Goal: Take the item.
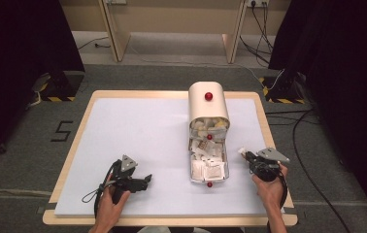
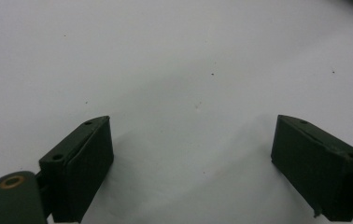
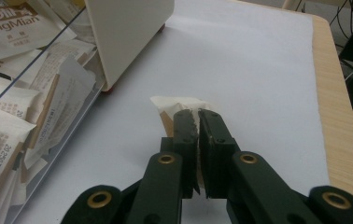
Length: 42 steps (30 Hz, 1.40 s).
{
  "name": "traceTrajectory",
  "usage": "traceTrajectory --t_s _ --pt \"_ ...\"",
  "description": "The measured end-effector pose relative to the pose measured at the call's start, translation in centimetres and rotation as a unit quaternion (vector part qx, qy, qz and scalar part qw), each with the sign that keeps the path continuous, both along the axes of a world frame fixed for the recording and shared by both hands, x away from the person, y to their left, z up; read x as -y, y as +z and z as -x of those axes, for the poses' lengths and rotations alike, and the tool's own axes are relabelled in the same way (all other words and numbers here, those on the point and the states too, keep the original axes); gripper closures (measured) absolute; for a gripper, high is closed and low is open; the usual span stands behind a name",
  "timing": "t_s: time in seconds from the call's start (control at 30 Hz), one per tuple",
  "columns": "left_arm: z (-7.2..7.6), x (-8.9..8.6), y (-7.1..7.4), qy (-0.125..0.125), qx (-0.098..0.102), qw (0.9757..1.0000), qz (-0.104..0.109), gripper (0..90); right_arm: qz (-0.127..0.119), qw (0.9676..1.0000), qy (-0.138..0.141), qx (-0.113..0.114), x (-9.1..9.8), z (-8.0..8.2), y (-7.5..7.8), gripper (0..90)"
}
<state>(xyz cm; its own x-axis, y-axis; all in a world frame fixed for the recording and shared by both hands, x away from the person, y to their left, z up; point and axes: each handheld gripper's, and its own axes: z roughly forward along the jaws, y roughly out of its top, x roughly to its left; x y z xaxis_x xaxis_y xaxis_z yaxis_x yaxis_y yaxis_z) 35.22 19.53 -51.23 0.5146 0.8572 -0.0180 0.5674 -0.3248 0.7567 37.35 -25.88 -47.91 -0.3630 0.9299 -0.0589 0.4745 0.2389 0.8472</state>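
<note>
1. Table (image 1: 123,121): white mat on wood-edged top, seen from high view.
2. Cream box (image 1: 208,104) w/ rounded top stands mid-table, toward far edge; red knob (image 1: 208,96) on top.
3. Clear tray (image 1: 208,162) extends from box toward person, packed w/ white paper sachets (image 1: 209,167), printed text on them. Red knob at tray's near end too.
4. Right gripper (image 1: 247,156): just right of tray, near its near end, held in right hand (image 1: 270,187). Jaws pressed together, pinching one white sachet (image 3: 179,106); sachet sticks out past jaw tips, above the mat. Right gripper view: tray wall and box corner close by on left.
5. Left gripper (image 1: 145,180): near-left part of mat, well apart from tray, in left hand (image 1: 111,201). Jaws spread wide, nothing between them; left gripper view has bare white mat btwn the pads (image 2: 90,163).
6. Cable (image 1: 94,194) loops from left gripper on mat.
</note>
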Motion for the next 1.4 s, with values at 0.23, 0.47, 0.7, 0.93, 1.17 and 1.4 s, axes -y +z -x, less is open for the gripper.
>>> traceTrajectory --t_s 0.23,0.47,0.7,0.93,1.17,1.4 --pt "0.00 0.01 0.00 0.000 0.000 1.0000 0.000 12.0 0.011 0.9999 0.001 -0.008 -0.03 -0.14 -0.35 85.8" --pt "0.00 0.00 0.00 0.000 0.000 1.0000 0.000 12.0 0.018 0.9998 0.004 -0.010 -0.04 -0.22 -0.53 85.5" --pt "0.00 0.00 0.00 0.000 0.000 1.0000 0.000 12.0 0.017 0.9997 0.001 -0.015 0.08 -0.29 -0.73 82.5" --pt "0.00 0.00 0.00 0.000 0.000 1.0000 0.000 12.0 -0.004 0.9999 -0.003 -0.013 0.07 -0.33 -0.73 63.2" --pt "0.00 0.00 0.00 0.000 0.000 1.0000 0.000 12.0 -0.021 0.9996 -0.017 -0.012 0.12 -0.34 -0.67 53.3" --pt "0.00 0.00 0.00 0.000 0.000 1.0000 0.000 12.0 -0.024 0.9994 -0.022 -0.013 0.05 -0.34 -0.68 49.8"
